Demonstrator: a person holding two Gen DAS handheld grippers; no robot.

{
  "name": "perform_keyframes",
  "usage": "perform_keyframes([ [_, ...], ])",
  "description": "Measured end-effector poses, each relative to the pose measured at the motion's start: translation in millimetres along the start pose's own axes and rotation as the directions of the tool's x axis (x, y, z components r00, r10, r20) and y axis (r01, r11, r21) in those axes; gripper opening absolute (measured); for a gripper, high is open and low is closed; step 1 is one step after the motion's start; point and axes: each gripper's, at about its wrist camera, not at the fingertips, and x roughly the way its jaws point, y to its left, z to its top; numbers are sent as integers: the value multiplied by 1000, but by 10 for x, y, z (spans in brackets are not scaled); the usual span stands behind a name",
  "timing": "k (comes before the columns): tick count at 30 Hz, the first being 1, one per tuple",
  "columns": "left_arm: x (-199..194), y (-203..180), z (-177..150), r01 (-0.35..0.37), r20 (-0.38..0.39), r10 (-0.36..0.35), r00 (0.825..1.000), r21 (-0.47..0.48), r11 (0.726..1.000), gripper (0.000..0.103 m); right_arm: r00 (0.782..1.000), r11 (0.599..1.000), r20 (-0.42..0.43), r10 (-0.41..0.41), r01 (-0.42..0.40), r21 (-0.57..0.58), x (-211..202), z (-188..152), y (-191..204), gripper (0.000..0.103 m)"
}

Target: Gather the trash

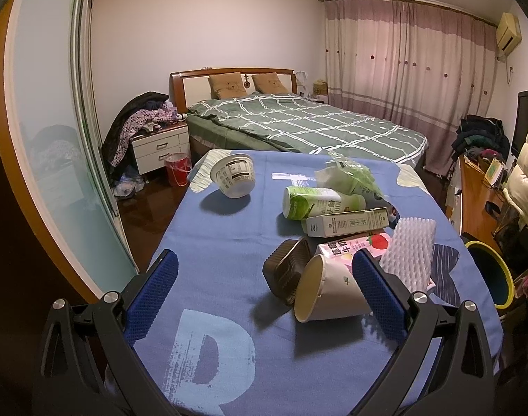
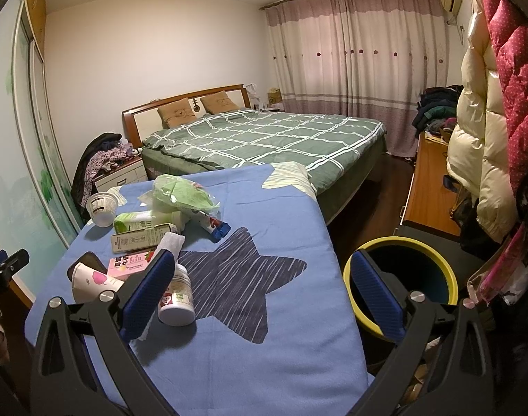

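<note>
Blue-padded fingers of the left gripper [image 1: 264, 287] sit closest to the lens, spread wide and holding nothing, above a table draped in a blue cloth [image 1: 211, 242] printed with a large pale letter. On the left of that cloth a white tub [image 1: 233, 175] lies tipped on its side, well apart from the rest of the trash. Further right, a brown plastic tray [image 1: 286, 274] leans against a paper cup [image 1: 328, 293] lying on its side, its base touching or just in front of the right finger. Behind them come a pink strawberry milk carton [image 1: 354, 248], a white box [image 1: 347, 223], a green and white bottle [image 1: 316, 202] and a crumpled green bag [image 1: 347, 173], all piled together. A white foam sleeve [image 1: 407, 253] stands at the right end of the pile. Past the table's right edge a bin with a yellow rim [image 1: 503, 267] stands on the floor.

From the right wrist camera, the right gripper [image 2: 264, 286] is also spread wide and empty. Its left finger [image 2: 149, 294] is just in front of a white pill bottle [image 2: 179, 296] lying on the cloth by the dark star print [image 2: 239, 277], with the trash pile to the left. Its right finger [image 2: 376, 298] overlaps the yellow rim of the bin, whose opening shows dark inside. A bed with a green checked cover [image 2: 264, 138] fills the background.
</note>
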Motion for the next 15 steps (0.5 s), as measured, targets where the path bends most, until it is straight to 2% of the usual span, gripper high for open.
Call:
perform_keyframes([
  [15,19,3,-13,-3,-5,3,1000,-3,1000,99,1000,1000,-7,4,-4,1,59,24,43,97],
])
